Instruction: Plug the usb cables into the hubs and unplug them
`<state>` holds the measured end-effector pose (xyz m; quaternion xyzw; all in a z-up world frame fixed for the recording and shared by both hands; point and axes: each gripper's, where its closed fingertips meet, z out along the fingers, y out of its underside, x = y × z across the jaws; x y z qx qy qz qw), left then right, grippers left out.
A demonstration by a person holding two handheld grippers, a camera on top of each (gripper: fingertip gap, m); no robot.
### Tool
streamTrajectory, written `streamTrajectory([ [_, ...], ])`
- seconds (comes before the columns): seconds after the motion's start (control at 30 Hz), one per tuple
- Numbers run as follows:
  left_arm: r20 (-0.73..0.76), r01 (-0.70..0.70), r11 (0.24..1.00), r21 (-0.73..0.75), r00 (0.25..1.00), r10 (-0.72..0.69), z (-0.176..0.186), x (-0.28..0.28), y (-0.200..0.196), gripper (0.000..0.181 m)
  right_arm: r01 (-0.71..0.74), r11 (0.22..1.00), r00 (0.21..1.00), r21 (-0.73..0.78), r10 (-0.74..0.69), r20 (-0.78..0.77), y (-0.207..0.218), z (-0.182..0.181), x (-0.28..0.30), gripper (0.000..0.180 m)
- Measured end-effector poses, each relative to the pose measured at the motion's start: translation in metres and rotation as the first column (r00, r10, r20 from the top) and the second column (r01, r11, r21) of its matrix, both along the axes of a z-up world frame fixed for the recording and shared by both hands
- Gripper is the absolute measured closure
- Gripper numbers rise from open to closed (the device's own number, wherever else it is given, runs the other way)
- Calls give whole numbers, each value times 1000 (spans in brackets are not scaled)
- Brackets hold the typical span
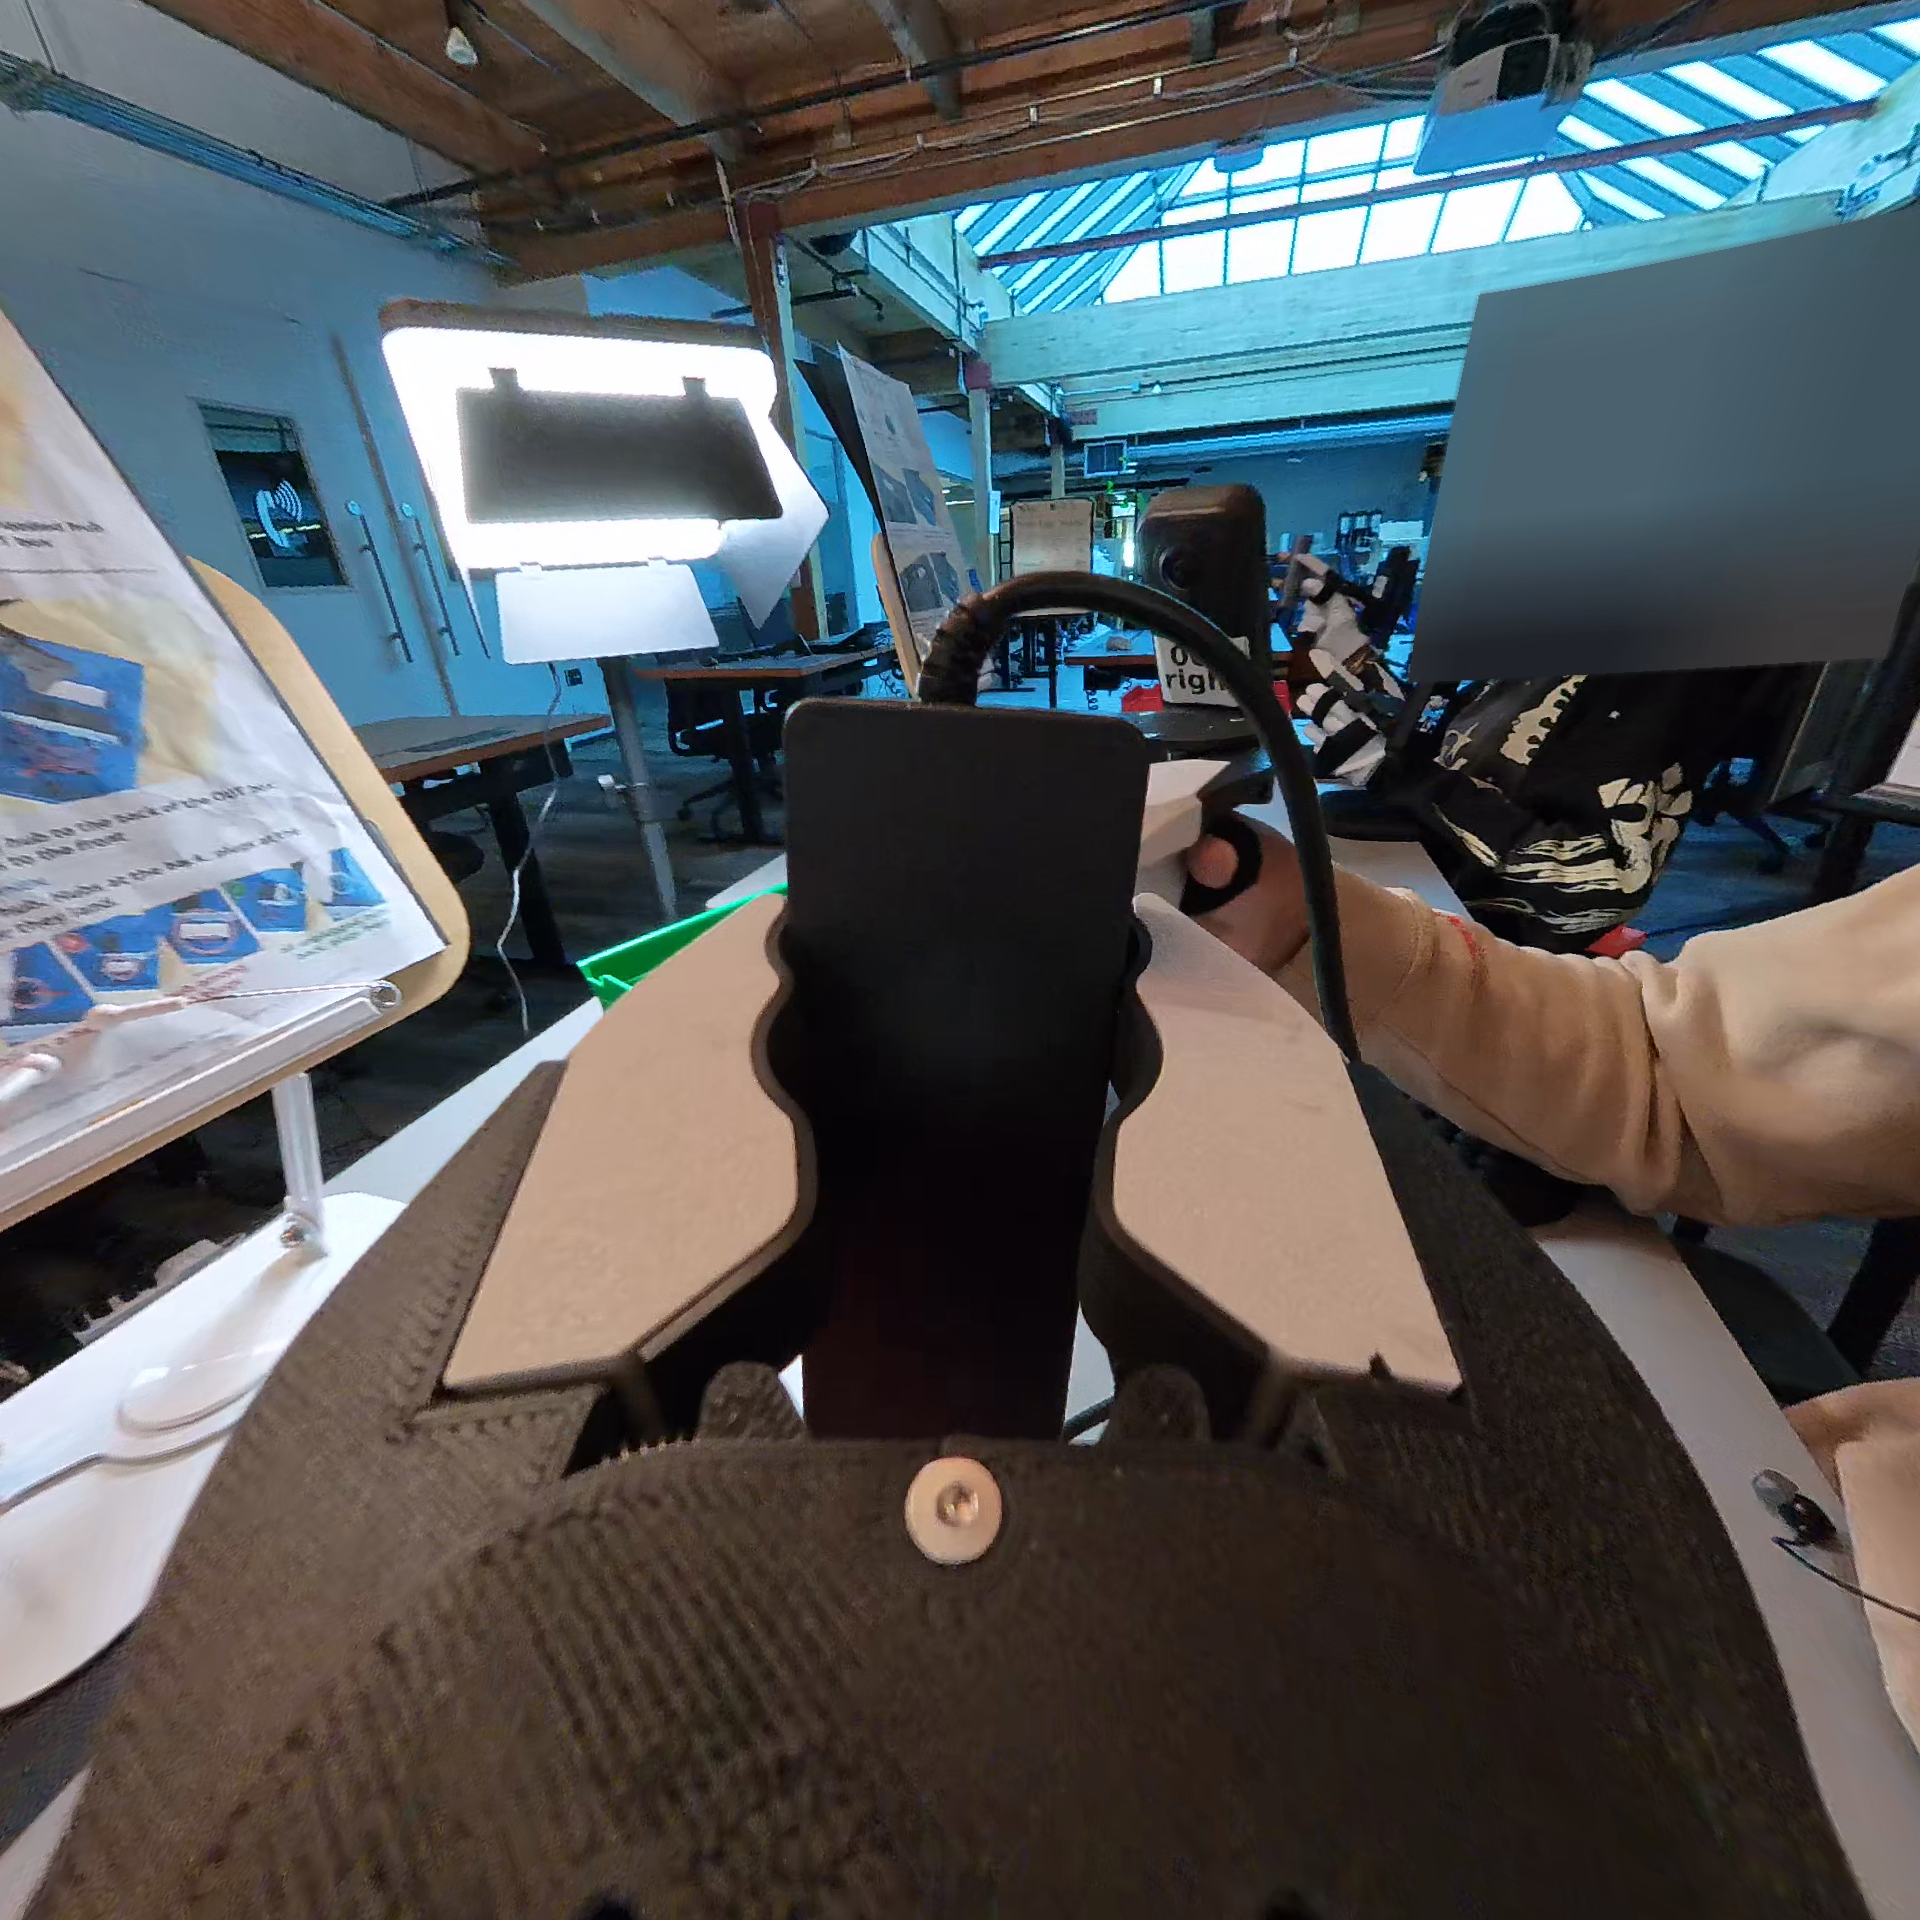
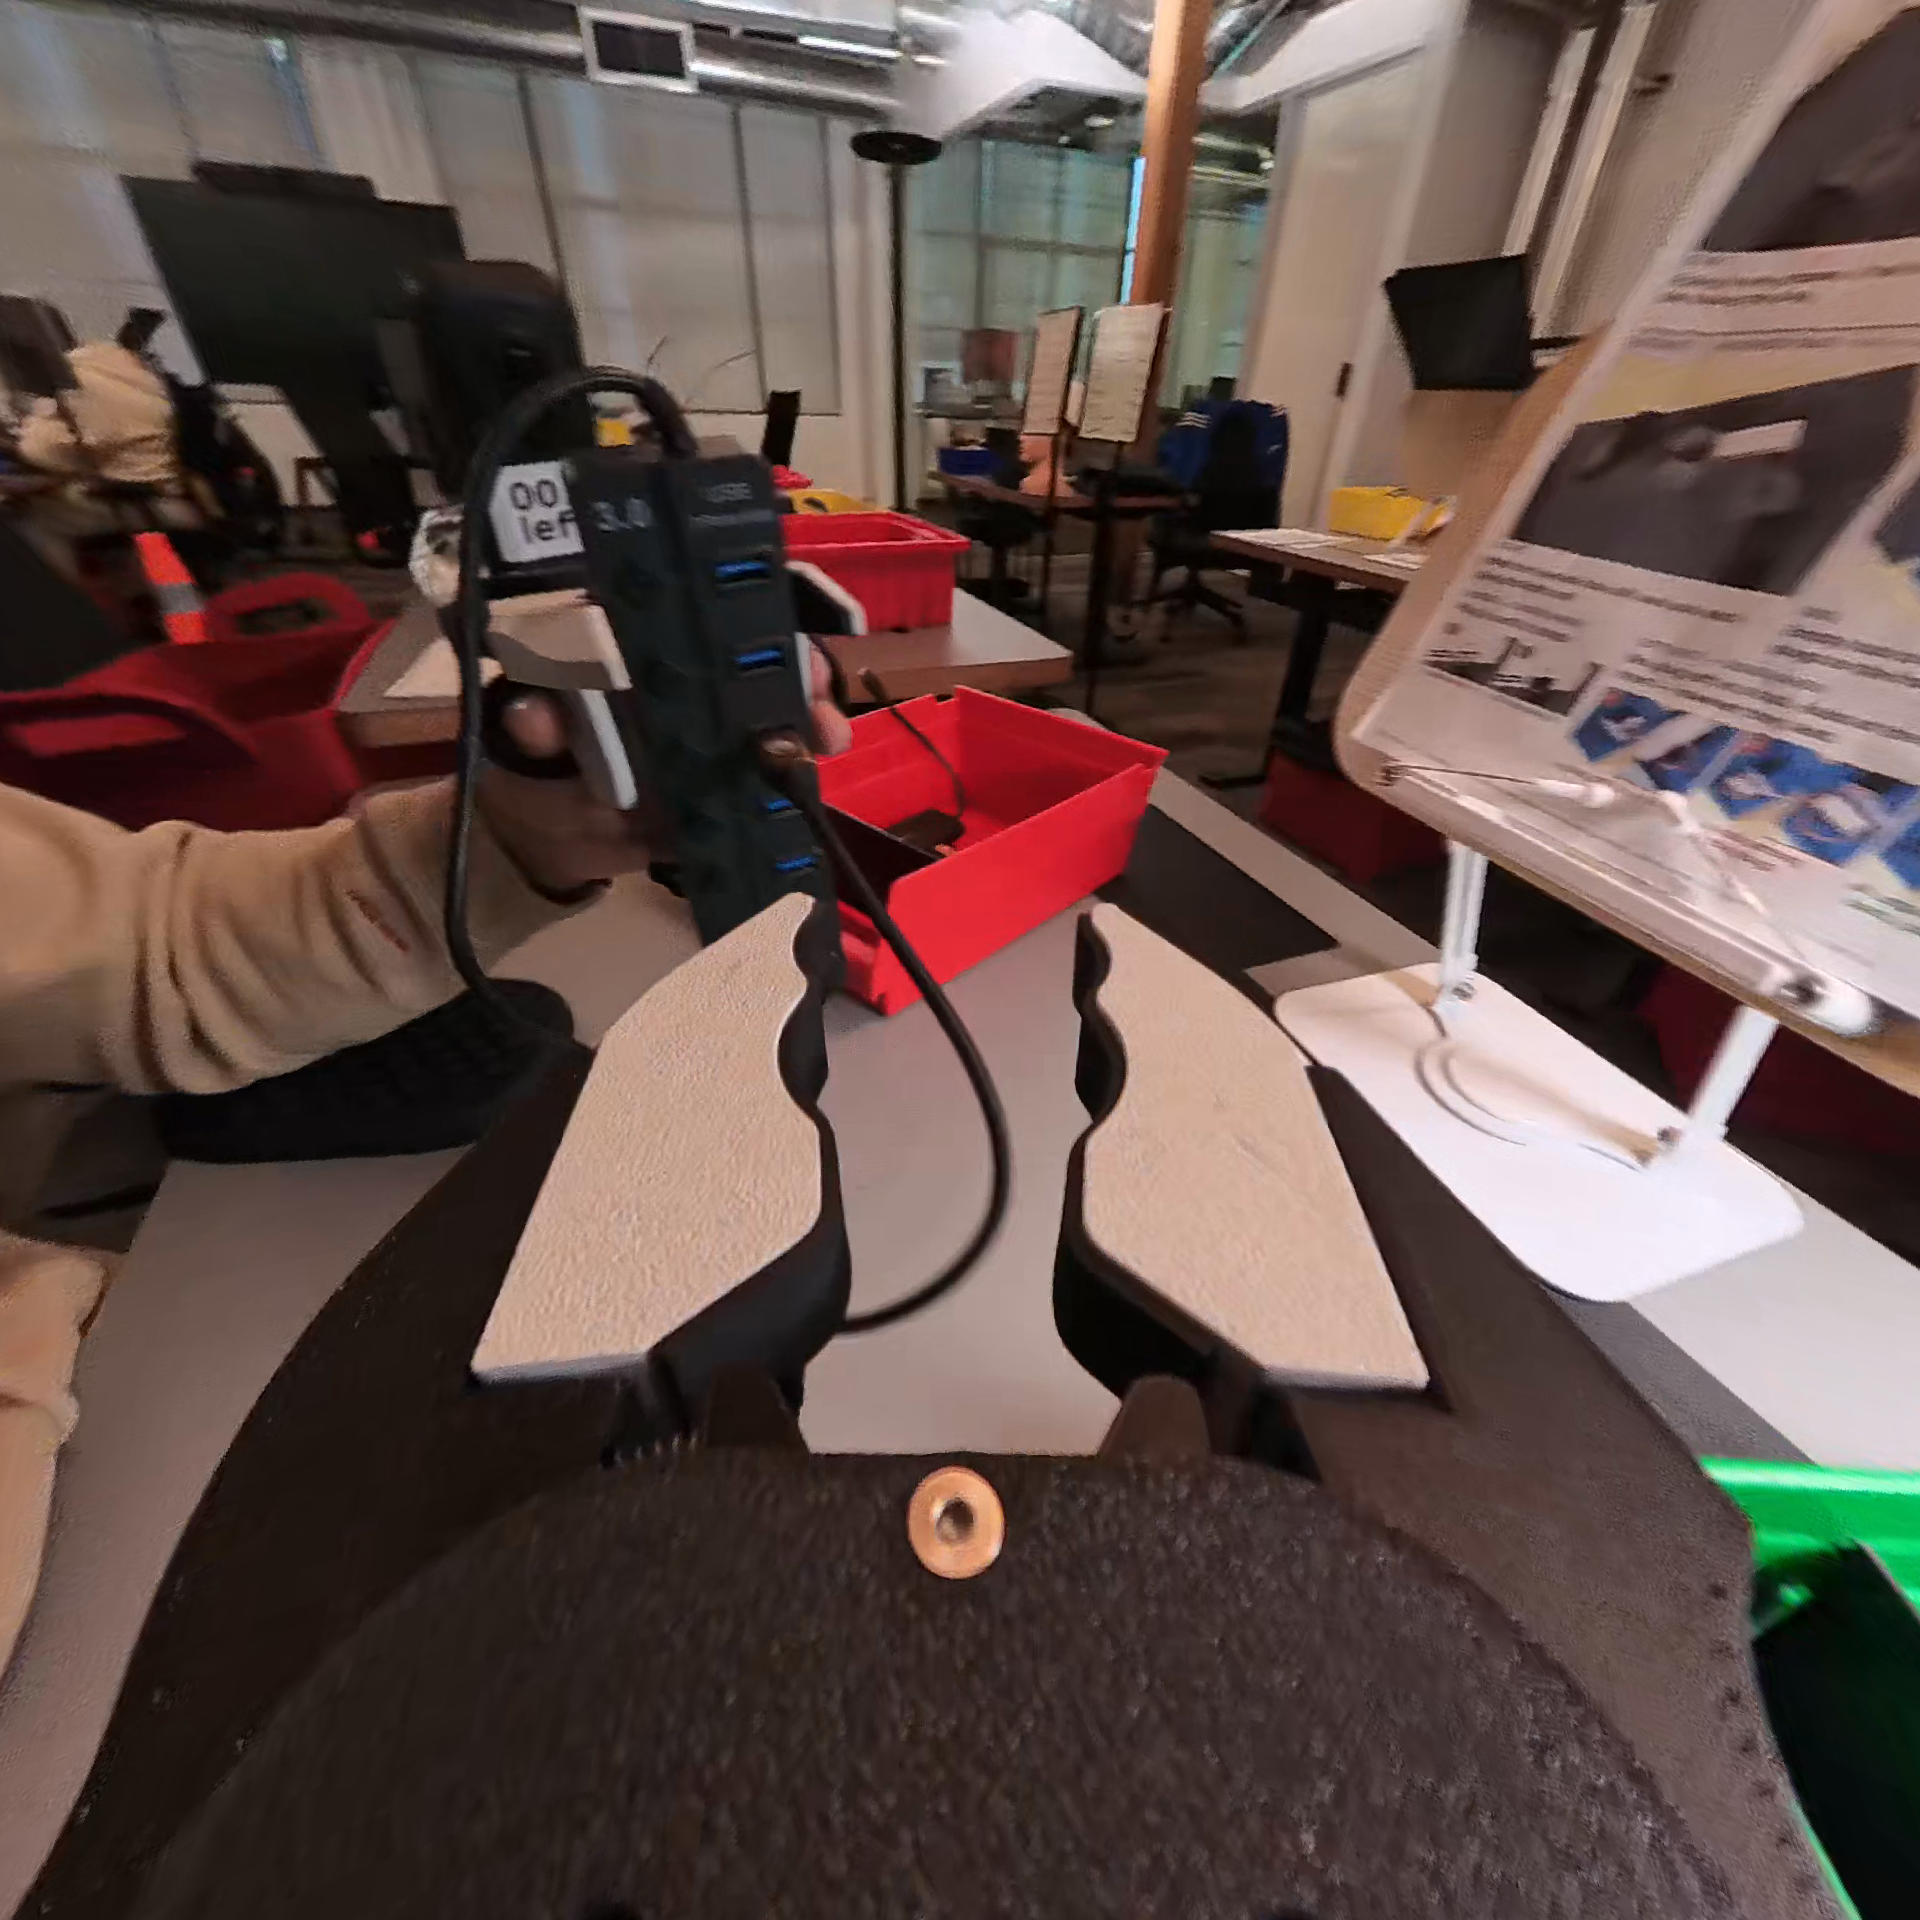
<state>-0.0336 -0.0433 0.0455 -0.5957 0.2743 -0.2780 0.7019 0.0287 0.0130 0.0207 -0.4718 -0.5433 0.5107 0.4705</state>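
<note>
My left gripper is shut on a black USB hub and holds it upright, its plain back to the camera. The hub's own black cable arcs from its top down to the right. In the right wrist view the hub shows a row of blue ports, and a black USB cable is plugged into a middle port at its plug. That cable hangs down between the fingers of my right gripper, which is open and just in front of and below the hub.
A red bin holding a dark object sits on the grey table behind the hub. A white stand with an instruction sheet is at the right, and also shows in the left wrist view. A green bin is at the lower right.
</note>
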Motion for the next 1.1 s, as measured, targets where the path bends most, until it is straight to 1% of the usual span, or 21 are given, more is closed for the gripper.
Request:
streamTrajectory([
  [0.1, 24, 21, 1000, -14, 1000, -20, -9, 15, 3, 123, -49, 998, 998, 51, 46, 44, -24, -11, -14, 134],
  [0.23, 31, 38, 999, -21, 999, -38, -18, 32, 4, 123, -89, 991, 990, 97, 78, 119, -45, -31, -29, 134],
  [0.43, 16, 68, 997, -40, 998, -68, -31, 47, 4, 123, -94, 990, 986, 107, 78, 148, -50, -41, -34, 139],
  [0.53, 17, 95, 995, -32, 995, -95, -33, 56, 1, 123, -127, 988, 983, 84, 113, 146, -54, -41, -33, 147],
  [0.6, 3, 80, 997, -23, 997, -80, -35, 57, 2, 123, -139, 985, 980, 100, 123, 153, -56, -43, -32, 162],
  [0.73, 20, 114, 993, -17, 993, -114, -32, 59, -1, 123, -170, 980, 977, 102, 154, 147, -60, -40, -29, 164],
  [0.8, -8, 173, 984, -41, 985, -174, -34, 62, -6, 122, -196, 976, 970, 92, 179, 167, -63, -41, -26, 164],
  [0.87, -45, 244, 965, -96, 967, -249, -39, 63, -13, 120, -221, 973, 962, 68, 207, 177, -66, -40, -24, 164],
  [0.97, -121, 271, 954, -128, 950, -287, -47, 60, -18, 113, -275, 961, 946, 5, 270, 179, -73, -37, -19, 165],
  [1.07, -178, 292, 943, -160, 931, -319, -57, 65, -22, 113, -298, 954, 939, -23, 297, 174, -78, -37, -19, 165],
  [1.1, -203, 289, 944, -157, 926, -317, -60, 68, -22, 117, -301, 953, 937, -29, 301, 175, -78, -37, -19, 165],
])
